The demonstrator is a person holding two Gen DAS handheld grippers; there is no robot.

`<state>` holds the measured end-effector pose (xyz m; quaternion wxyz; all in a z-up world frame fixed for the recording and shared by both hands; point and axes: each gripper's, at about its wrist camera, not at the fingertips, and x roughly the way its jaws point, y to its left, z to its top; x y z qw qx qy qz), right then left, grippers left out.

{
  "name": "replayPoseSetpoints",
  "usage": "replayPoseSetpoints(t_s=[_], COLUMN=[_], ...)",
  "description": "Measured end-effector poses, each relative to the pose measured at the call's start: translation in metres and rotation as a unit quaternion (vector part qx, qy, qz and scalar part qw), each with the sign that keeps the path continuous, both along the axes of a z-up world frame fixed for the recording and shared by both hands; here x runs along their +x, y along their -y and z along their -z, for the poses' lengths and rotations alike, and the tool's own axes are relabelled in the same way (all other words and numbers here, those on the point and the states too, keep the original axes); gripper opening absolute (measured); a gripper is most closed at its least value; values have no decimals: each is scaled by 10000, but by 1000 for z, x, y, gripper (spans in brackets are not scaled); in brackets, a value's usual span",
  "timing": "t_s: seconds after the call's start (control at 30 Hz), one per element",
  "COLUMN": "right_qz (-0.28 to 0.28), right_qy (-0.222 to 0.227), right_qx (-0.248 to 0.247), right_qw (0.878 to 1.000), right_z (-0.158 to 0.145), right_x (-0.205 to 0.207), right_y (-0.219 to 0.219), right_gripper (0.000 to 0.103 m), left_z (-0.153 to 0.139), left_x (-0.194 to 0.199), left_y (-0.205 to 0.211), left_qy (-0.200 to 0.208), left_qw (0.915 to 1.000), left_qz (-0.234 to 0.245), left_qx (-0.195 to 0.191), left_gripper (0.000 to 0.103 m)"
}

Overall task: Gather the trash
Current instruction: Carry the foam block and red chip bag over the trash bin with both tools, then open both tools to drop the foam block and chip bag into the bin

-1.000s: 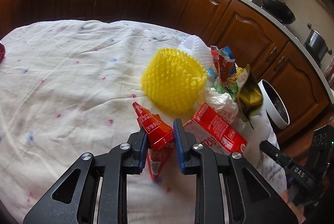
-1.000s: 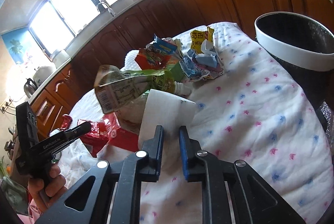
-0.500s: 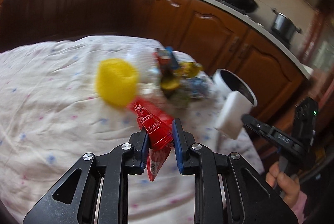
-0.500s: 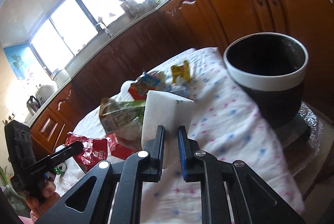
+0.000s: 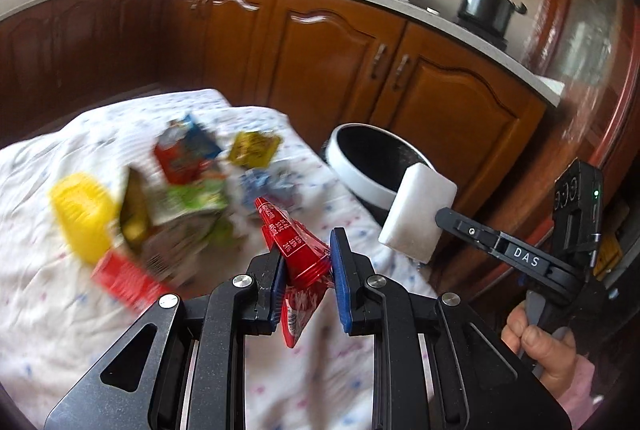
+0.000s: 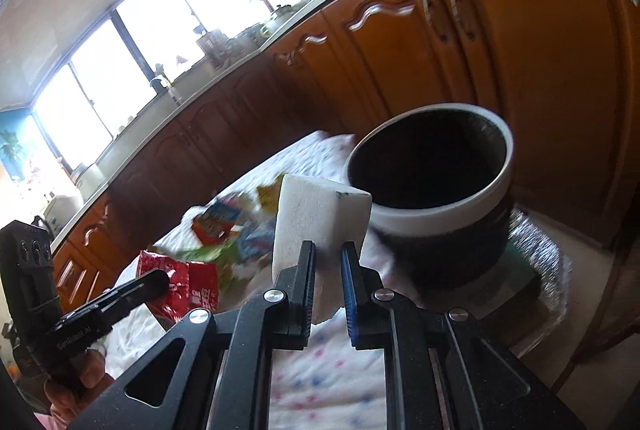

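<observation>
My left gripper (image 5: 306,262) is shut on a red wrapper (image 5: 294,250) and holds it above the table's right part. My right gripper (image 6: 328,262) is shut on a white foam block (image 6: 316,218), held in the air just left of the black bin with a white rim (image 6: 436,205). The block (image 5: 418,211) and bin (image 5: 360,181) also show in the left wrist view, with the block near the bin's rim. The red wrapper also shows in the right wrist view (image 6: 180,282). A trash pile (image 5: 176,185) lies on the white dotted tablecloth (image 5: 48,310).
A yellow foam net (image 5: 82,213), a red carton (image 5: 124,280), a yellow packet (image 5: 256,149) and crumpled blue paper (image 5: 266,185) lie on the table. Brown cabinets (image 5: 340,65) stand behind. The bin stands on a shiny floor mat (image 6: 548,270) beside the table edge.
Both grippers have swung right toward the bin with their loads. The foam block has gone from over the table to beside the bin's rim. The red wrapper rides along, lifted off the cloth.
</observation>
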<state>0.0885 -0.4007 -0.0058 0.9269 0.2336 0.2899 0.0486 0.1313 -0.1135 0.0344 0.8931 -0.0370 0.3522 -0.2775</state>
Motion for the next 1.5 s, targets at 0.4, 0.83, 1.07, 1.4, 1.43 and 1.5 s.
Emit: replayPoseSetpoints(t_s=[0.4, 0.83, 1.07, 1.4, 1.43, 1.5], right_qz=[422, 471, 401, 438, 441, 458], right_qy=[-103, -647, -926, -774, -700, -621], right_qx=[-460, -678, -629, -378, -337, -330], right_qw=[9980, 9945, 9929, 9953, 9960, 9965], right_z=[-12, 3, 20, 13, 10, 6], right_x=[42, 94, 109, 99, 93, 90], right_y=[55, 93, 99, 106, 105, 103], right_gripper=[13, 13, 18, 39, 42, 58], left_z=[-13, 6, 25, 24, 21, 17], left_x=[48, 123, 142, 149, 147, 144], left_y=[86, 189, 216, 212, 207, 198], left_qy=[-8, -360, -644, -805, -777, -703], left_qw=[9987, 9920, 9858, 9877, 9889, 9904], left_qz=[431, 823, 954, 876, 847, 761], left_qx=[263, 891, 1220, 1018, 944, 912], left_gripper=[19, 19, 25, 64, 64, 64])
